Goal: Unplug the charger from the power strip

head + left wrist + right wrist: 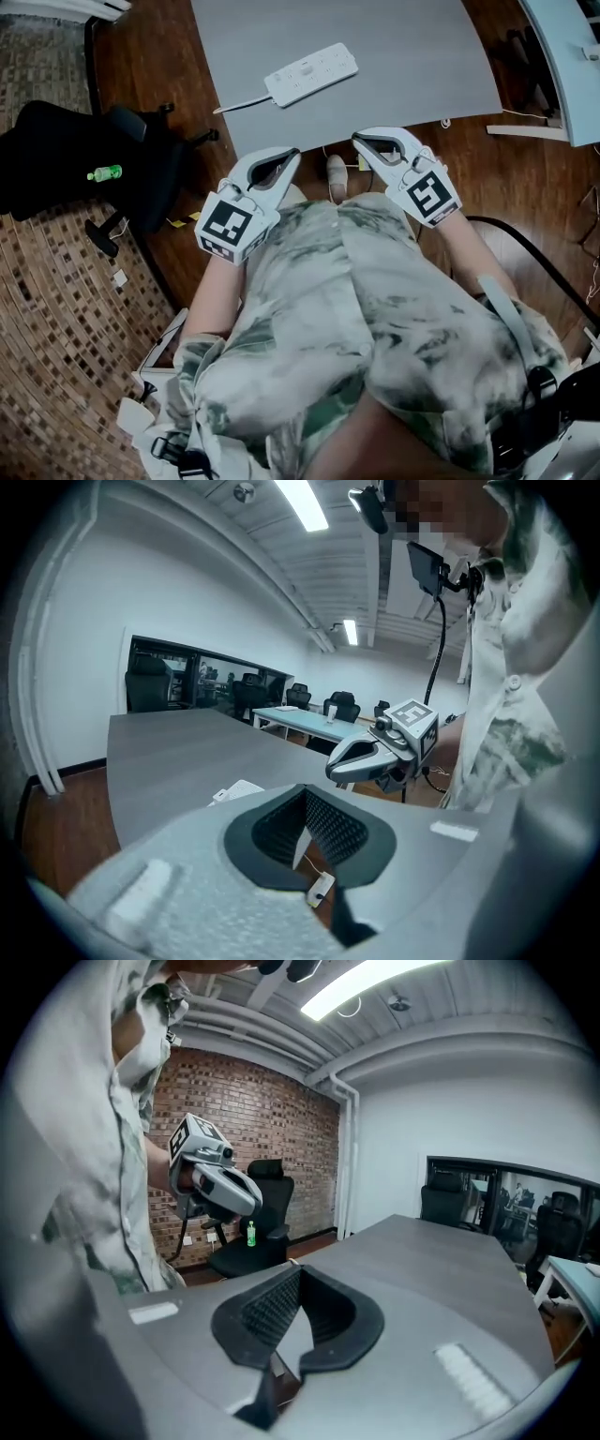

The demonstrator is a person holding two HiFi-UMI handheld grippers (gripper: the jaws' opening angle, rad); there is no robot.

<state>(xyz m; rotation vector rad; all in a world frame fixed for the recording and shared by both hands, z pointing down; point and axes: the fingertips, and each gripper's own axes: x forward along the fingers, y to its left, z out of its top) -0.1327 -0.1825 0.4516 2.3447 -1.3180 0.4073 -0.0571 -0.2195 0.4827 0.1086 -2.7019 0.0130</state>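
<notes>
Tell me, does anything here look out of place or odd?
Only small things. A green bottle sits on the seat of the black office chair rather than on the table. A small white item with a cord lies on the wood floor by the table's edge. Nothing looks spilled or broken.

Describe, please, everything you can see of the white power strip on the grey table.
The power strip is a long, flat white bar, plastic-looking, lying slantwise on the grey table beyond the left gripper and right gripper, touched by neither. Faint socket marks show on top; nothing plugged into it can be made out. A pale cable leaves its left end toward the table's near edge.
</notes>
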